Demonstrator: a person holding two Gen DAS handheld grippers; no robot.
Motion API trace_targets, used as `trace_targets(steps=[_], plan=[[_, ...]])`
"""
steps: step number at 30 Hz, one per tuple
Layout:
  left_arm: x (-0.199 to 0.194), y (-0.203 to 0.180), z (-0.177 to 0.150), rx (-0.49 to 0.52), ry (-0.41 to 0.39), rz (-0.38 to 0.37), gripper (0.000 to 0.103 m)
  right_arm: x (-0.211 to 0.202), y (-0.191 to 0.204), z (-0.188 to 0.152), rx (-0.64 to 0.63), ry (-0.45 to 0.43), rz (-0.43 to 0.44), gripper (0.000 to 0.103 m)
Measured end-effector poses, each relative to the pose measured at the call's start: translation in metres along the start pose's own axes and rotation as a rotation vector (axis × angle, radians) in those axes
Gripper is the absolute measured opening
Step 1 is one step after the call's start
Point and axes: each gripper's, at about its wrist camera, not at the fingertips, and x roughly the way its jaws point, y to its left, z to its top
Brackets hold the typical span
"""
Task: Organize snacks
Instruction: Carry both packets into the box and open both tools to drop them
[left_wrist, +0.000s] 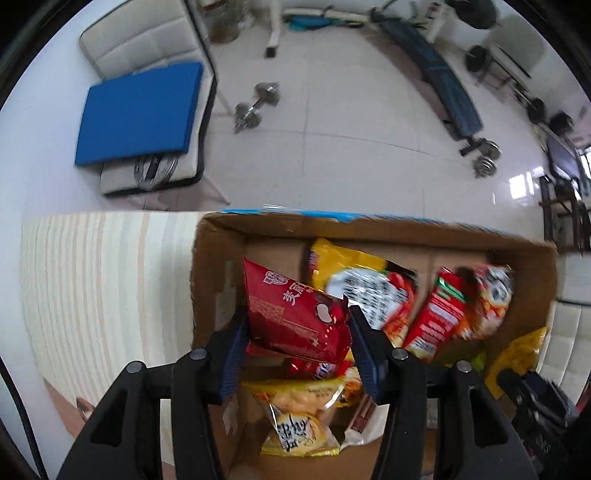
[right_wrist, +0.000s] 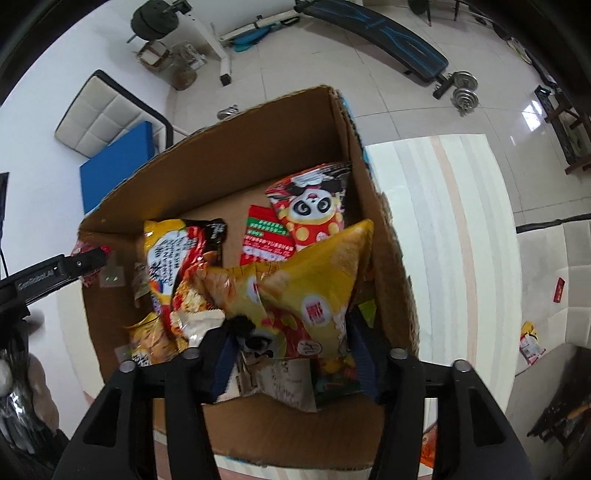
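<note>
From the left wrist, the left gripper (left_wrist: 299, 332) has its fingers (left_wrist: 232, 354) clamped on a dark red snack bag (left_wrist: 295, 317) with white lettering and a bean picture, held between the two blue pads above the open cardboard box (left_wrist: 218, 266). Inside the box stand three other bags at the back: a yellow one (left_wrist: 343, 258), a white-and-red one (left_wrist: 373, 295) and a red panda-print one (left_wrist: 476, 299); a yellow bag (left_wrist: 295, 424) lies lower down under the fingers. The box sits on a striped surface (left_wrist: 103, 288). From the right wrist, the right gripper (right_wrist: 295, 350) has its fingers (right_wrist: 360, 354) closed on a puffy yellow bag (right_wrist: 325, 280) with a red seal, tilted inside the box (right_wrist: 207, 162) near its right wall. Behind it stands the panda bag (right_wrist: 314, 206), and a yellow-and-black noodle pack (right_wrist: 177, 254) lies to the left.
</note>
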Motion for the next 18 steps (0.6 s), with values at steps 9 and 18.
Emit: trace_targets(steps=[9, 18], plan=[[-0.003, 0.009, -0.005, -0.022, -0.02, -0.033, 0.087, -0.007, 0.01, -0.005, -0.042, 0.008, -0.006, 0.091], [-0.043, -0.005, -0.047, 0.033, -0.149, -0.06, 0.087, -0.027, 0.022, -0.03, -0.108, -0.018, -0.012, 0.092]])
